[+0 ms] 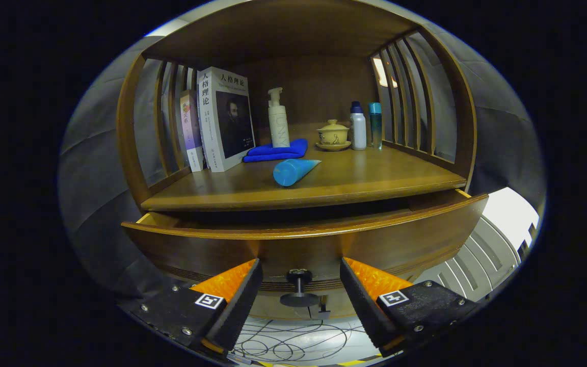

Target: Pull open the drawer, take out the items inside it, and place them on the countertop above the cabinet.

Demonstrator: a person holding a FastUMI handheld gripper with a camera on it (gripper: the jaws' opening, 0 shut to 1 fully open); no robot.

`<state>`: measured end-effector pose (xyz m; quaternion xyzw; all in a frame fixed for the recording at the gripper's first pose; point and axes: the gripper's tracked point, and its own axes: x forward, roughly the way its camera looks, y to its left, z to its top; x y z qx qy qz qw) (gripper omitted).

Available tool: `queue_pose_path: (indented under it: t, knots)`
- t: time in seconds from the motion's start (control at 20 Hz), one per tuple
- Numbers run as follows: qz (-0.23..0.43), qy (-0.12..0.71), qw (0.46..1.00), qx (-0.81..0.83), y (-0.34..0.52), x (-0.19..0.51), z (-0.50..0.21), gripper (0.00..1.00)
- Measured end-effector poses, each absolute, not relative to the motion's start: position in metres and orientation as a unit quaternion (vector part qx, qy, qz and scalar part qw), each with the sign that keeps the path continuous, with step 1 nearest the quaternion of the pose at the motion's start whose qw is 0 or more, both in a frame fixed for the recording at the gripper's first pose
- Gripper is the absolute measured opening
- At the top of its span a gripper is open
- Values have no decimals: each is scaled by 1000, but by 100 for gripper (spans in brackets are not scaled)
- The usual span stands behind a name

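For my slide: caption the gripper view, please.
Open claw straddles the knob of the partly opened drawer.

Brown wooden drawer (303, 244) slightly open under countertop (324, 183).

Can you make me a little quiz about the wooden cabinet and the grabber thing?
1. True or false: the gripper has its fingers closed tight on the drawer knob.
2. Which thing lies on its side on the countertop? A) the pump bottle B) the blue tube C) the lidded teacup
3. Fill in: the pump bottle stands just behind a folded blue ____.

Key: 1 false, the fingers are open on either side of the knob, and the drawer is already pulled partly out. 2 B. 3 cloth.
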<state>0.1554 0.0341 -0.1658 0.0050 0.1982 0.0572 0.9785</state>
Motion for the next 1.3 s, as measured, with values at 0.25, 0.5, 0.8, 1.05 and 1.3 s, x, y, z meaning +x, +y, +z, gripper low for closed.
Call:
queue_pose_path:
  t: [0.25,0.5,0.8,1.05,1.3]
  knots:
    - [57,201,978,7,37,181,-167,95]
    - [51,220,974,8,37,188,-180,95]
    - [47,201,978,2,36,187,-168,95]
    - [58,149,987,2,40,174,-112,95]
    - [61,117,991,12,38,144,-64,95]
